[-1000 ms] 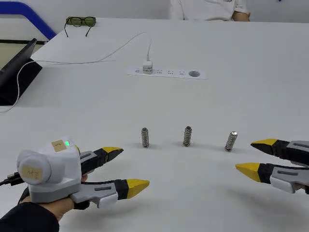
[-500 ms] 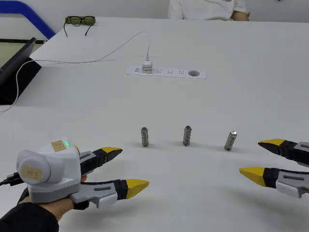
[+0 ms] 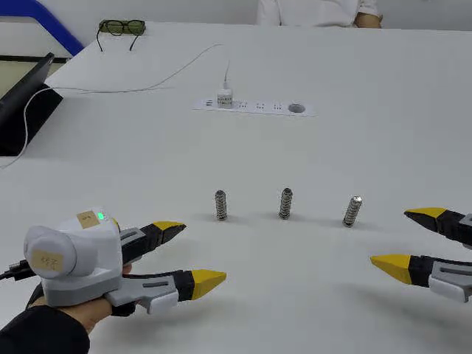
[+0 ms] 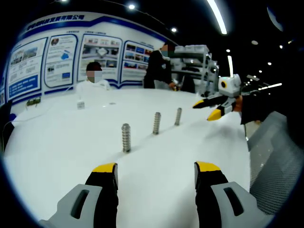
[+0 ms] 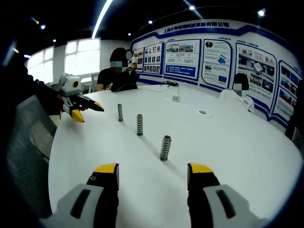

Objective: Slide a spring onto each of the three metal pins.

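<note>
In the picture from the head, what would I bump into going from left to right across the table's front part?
Left tongs → first spring → middle spring → last spring → right tongs.

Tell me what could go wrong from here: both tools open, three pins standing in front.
1. The right pin looks tilted; a brush from the right tool, open beside it, might topple it.
2. All three stand in a close row, so the wide-open left tool could knock the left pin while reaching past it.
</note>
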`<state>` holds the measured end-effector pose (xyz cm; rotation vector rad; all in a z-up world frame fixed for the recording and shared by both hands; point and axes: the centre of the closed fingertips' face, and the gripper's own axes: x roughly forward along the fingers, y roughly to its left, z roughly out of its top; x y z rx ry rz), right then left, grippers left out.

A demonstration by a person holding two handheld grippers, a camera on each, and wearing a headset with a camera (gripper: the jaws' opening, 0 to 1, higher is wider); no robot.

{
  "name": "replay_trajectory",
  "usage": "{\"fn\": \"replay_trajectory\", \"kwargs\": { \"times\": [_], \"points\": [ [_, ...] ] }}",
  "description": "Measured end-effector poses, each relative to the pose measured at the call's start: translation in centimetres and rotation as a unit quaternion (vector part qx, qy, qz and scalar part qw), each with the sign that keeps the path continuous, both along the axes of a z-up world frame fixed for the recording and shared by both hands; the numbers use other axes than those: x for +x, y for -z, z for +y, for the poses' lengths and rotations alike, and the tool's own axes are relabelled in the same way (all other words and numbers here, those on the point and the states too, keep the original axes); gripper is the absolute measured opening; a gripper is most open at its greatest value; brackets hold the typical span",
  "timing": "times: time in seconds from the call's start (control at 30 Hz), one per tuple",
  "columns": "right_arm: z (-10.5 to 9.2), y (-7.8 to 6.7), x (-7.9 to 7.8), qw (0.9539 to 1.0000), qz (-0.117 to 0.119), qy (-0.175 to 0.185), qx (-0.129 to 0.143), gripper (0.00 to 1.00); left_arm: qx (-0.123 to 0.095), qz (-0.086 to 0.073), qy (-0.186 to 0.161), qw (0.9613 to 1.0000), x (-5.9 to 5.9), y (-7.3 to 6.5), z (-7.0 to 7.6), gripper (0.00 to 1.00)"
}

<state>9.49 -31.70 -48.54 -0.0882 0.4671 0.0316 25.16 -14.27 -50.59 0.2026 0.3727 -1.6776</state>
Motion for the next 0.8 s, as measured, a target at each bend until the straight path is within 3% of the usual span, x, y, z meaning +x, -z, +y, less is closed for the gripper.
{"fn": "replay_trajectory", "kwargs": {
  "times": [0.8],
  "points": [
    [-0.36, -0.19, -0.62, 1.0000, -0.006, 0.003, -0.006, 0.63, -0.001, 0.001, -0.002, 1.0000, 0.00, -0.13, -0.03, 0.66]
  ]
}}
